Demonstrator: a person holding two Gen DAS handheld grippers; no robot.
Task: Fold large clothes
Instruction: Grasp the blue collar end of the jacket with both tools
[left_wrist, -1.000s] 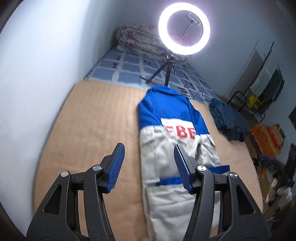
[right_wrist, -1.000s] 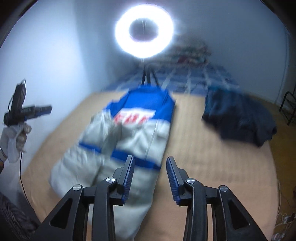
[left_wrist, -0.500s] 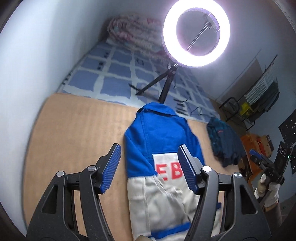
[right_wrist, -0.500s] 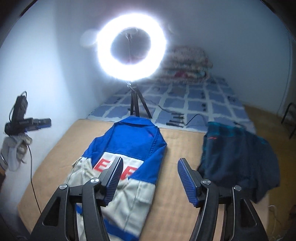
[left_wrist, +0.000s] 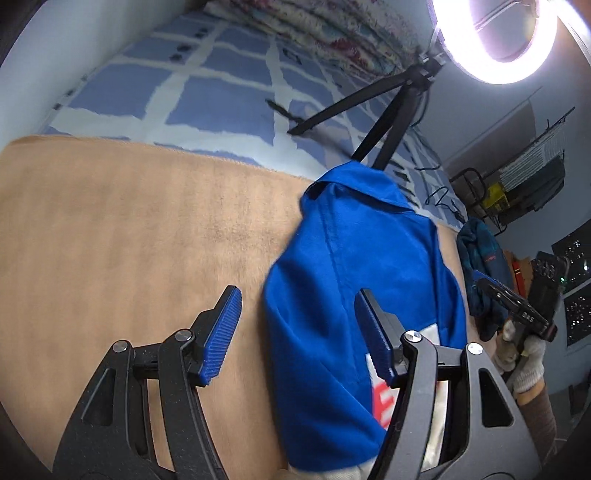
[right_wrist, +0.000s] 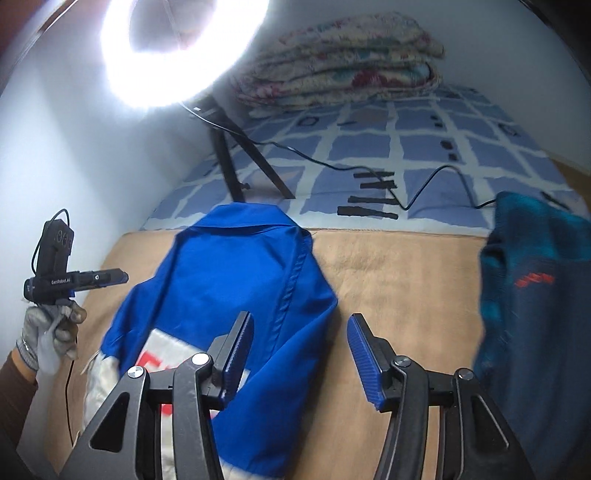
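Now we hold both grippers (left_wrist: 295, 336) (right_wrist: 300, 354) open and empty above the jacket (left_wrist: 362, 280) lying on the tan mat (left_wrist: 122, 236); pinching one layer could drag it crooked.

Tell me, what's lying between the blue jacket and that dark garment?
Only bare tan blanket separates the blue jacket from the dark garment, clearest in the right wrist view.

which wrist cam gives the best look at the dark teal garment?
Right wrist: the dark teal garment fills that frame's right side, lying on the tan blanket, red logo visible. Left wrist shows only a small, crumpled sliver at the far right edge.
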